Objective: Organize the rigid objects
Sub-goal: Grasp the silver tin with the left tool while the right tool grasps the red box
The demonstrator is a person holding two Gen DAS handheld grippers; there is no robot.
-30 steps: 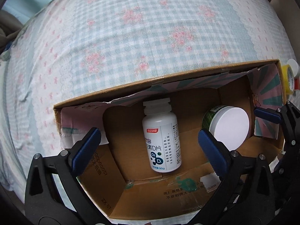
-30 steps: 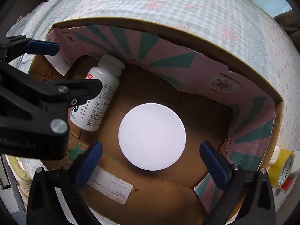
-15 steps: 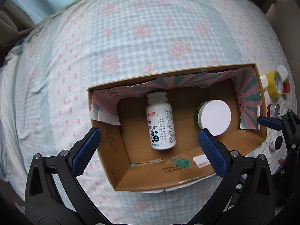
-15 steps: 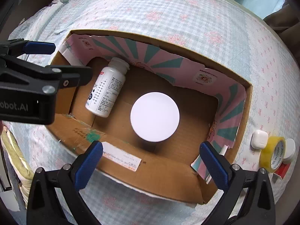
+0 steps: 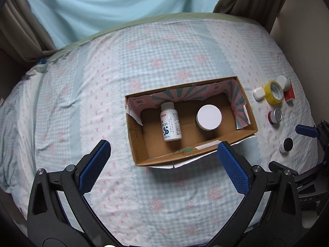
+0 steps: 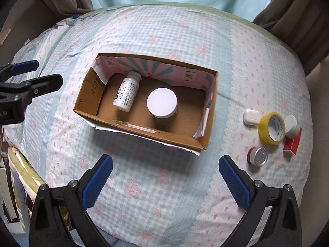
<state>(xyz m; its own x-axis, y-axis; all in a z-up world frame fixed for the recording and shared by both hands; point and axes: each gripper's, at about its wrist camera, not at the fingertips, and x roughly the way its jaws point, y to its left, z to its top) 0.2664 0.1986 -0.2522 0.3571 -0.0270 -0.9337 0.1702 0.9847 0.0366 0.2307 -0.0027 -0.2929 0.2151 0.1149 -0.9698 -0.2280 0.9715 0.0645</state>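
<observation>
Cardboard box (image 5: 144,150) sits open-topped on the checked floral bedspread (image 5: 144,57), with both tools held above the cloth on its near side and nothing between their tips. Left gripper (image 5: 164,164) has its blue-padded fingers (image 5: 94,164) spread wide and empty; right gripper (image 6: 165,182) is likewise spread wide and empty, its pads (image 6: 234,180) over bare bedspread just short of the box's near wall. In the right wrist view the left gripper appears at the left edge, well apart from the box. Inside the box, a white pill bottle (image 5: 170,124) lies on its side toward the left half, cap pointing at the far wall, which is lined with pink and teal striped paper. Just beside it, toward the right half, stands a jar with a white lid (image 5: 209,117), upright on the cardboard floor and apart from the bottle. Outside the box on the right, a group of small items rests on the bedspread: a black-capped small jar (image 5: 285,145) nearest, then a red tin with a silver lid (image 6: 258,156), then a white earbud case (image 6: 251,117) touching a roll of yellow tape (image 6: 271,128), with a white-capped small jar (image 6: 292,126) and a red box (image 6: 293,143) against the tape's right side. Beyond the bed hangs a pale blue curtain (image 5: 123,6).
</observation>
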